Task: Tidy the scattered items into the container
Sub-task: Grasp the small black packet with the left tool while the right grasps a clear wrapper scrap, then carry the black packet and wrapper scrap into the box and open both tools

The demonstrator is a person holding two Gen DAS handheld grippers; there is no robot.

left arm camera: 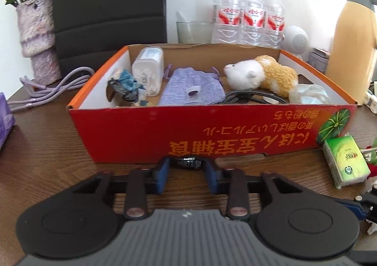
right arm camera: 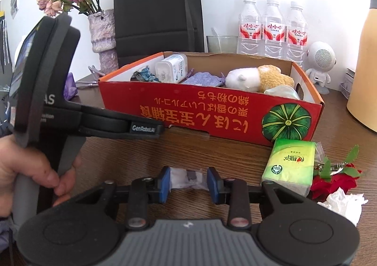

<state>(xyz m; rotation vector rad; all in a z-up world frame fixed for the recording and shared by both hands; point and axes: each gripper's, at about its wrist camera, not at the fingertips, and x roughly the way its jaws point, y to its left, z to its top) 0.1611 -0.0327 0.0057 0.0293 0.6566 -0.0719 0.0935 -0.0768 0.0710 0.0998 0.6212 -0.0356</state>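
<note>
The red cardboard box [left arm camera: 212, 129] stands on the wooden table; it also shows in the right wrist view [right arm camera: 212, 112]. Inside lie a plush toy [left arm camera: 261, 75], a purple pouch [left arm camera: 190, 89], a white plastic case [left arm camera: 148, 72], a blue wrapped item [left arm camera: 124, 86], a black cable [left arm camera: 247, 98] and a clear packet [left arm camera: 308, 93]. My left gripper [left arm camera: 186, 163] is shut on a small black object [left arm camera: 186, 162] just before the box's front wall. My right gripper [right arm camera: 188, 180] is shut on a small white packet [right arm camera: 186, 178] above the table, in front of the box.
A green tissue pack [right arm camera: 289, 167], a red fabric flower [right arm camera: 329, 181] and crumpled white paper [right arm camera: 344, 204] lie on the table right of the box. Behind stand three water bottles [left arm camera: 249, 16], a glass [left arm camera: 194, 31], a yellow flask [left arm camera: 351, 42], a vase [left arm camera: 38, 37] and a purple cord [left arm camera: 54, 89].
</note>
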